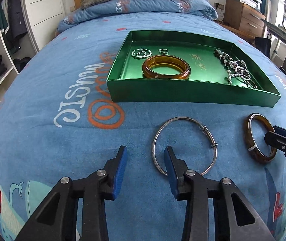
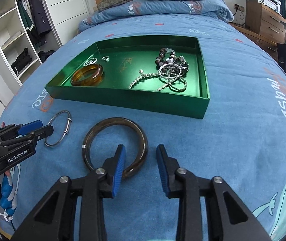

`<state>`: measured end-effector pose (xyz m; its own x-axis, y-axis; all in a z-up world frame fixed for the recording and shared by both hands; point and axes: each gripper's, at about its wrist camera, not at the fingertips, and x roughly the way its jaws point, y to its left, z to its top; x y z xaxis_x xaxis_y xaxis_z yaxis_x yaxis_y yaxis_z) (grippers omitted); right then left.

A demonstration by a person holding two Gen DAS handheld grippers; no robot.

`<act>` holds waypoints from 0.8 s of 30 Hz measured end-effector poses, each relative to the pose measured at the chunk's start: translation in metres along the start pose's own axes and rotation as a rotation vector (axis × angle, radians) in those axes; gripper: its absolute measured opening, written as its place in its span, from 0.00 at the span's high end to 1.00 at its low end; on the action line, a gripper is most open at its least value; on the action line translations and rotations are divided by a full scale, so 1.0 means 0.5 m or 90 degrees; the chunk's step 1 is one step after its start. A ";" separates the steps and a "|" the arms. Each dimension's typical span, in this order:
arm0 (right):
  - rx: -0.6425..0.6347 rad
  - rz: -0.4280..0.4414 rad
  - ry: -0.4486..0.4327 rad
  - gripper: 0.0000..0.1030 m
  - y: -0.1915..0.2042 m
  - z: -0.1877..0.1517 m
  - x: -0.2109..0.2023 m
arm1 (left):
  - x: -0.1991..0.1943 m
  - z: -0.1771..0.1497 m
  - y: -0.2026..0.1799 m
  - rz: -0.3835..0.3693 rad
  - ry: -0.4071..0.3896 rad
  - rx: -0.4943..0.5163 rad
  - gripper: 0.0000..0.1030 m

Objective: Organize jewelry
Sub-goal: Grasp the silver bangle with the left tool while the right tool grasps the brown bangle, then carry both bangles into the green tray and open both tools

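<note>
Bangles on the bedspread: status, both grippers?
Left gripper open astride silver bangle. Right gripper open astride dark bangle. Green tray path unobstructed.

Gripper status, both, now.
Left gripper: open, one finger inside the silver bangle, not gripping.
Right gripper: open, straddling the brown bangle, not gripping.

The green tray [image 1: 193,92] has a glossy, metallic-foil sheen, and inside it lies a smooth, translucent amber bangle [image 1: 166,67]. In front of the tray, on the matt blue cloth bedspread [image 1: 62,80], rest a thin polished metal bangle [image 1: 185,144] and a glossy dark brown bangle [image 1: 260,138].
</note>
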<state>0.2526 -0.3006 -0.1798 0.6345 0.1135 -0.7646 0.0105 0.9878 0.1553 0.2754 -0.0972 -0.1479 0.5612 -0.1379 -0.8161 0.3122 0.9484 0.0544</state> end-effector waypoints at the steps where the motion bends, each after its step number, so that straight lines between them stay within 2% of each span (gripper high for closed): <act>1: -0.004 -0.003 0.002 0.76 0.002 0.000 0.003 | 0.002 0.002 -0.004 0.002 0.002 0.008 0.65; 3: -0.016 -0.011 0.009 0.79 0.006 0.002 0.009 | 0.006 0.006 -0.015 0.004 0.005 0.024 0.70; 5: -0.029 -0.022 0.011 0.87 0.010 0.004 0.012 | 0.008 0.011 -0.022 -0.004 0.005 0.037 0.84; 8: -0.037 -0.024 0.008 0.91 0.014 0.003 0.011 | 0.006 0.012 -0.028 -0.006 -0.001 0.037 0.96; 18: -0.013 -0.019 -0.055 0.92 0.000 -0.019 -0.060 | -0.063 -0.001 -0.040 0.027 -0.064 0.032 0.96; 24: -0.010 -0.029 -0.121 0.92 -0.003 0.018 -0.140 | -0.138 0.027 -0.047 0.020 -0.118 0.041 0.96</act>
<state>0.2149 -0.3109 -0.1209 0.7678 0.0485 -0.6388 0.0312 0.9931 0.1129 0.2397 -0.1138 -0.0853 0.7013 -0.1653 -0.6934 0.3384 0.9334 0.1197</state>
